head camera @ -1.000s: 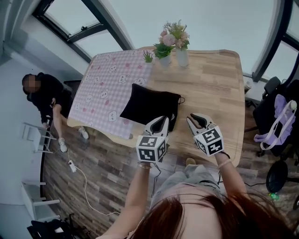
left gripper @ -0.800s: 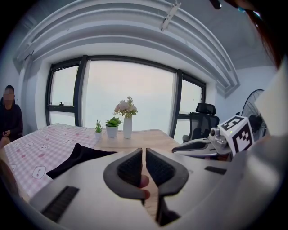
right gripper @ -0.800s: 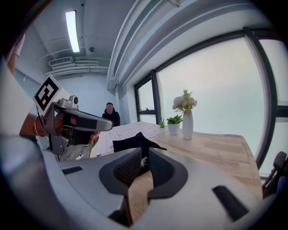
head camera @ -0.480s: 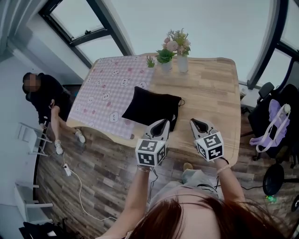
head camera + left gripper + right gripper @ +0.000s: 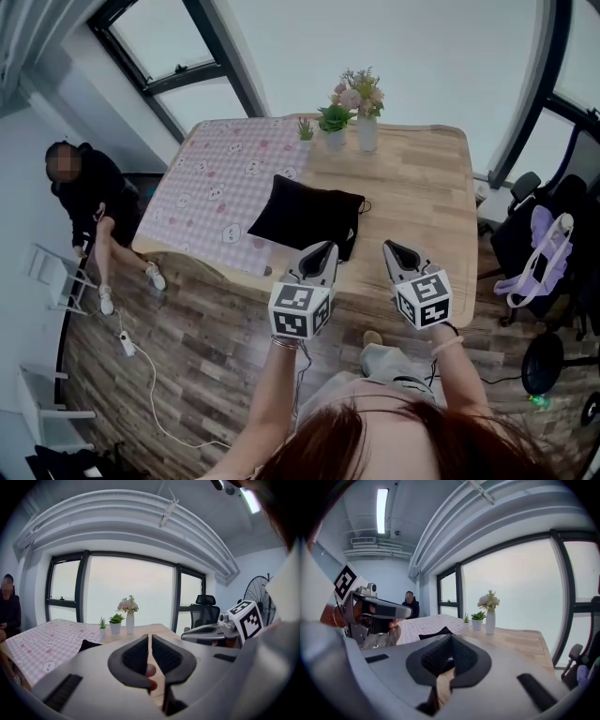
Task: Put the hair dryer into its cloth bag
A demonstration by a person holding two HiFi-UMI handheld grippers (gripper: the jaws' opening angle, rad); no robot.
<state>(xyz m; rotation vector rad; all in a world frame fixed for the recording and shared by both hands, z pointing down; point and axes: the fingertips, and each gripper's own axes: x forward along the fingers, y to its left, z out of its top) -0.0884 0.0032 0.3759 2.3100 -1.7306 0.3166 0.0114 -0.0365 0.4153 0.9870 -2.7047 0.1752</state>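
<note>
The black cloth bag lies on the wooden table, half on the pink checked cloth. No hair dryer shows outside it. My left gripper hovers above the table's near edge, just short of the bag, jaws shut and empty. My right gripper hangs beside it to the right; its jaws have just closed with nothing between them. The left gripper view shows its jaws together, the bag beyond, and the right gripper alongside. From the right gripper I see the bag ahead.
A white vase of flowers and two small potted plants stand at the table's far edge. A person in black sits left of the table. A chair with a purple bag stands at the right, past the table's edge.
Both grippers have risen and drawn a little back from the bag. The right gripper's jaws, slightly apart a second ago, have closed.
</note>
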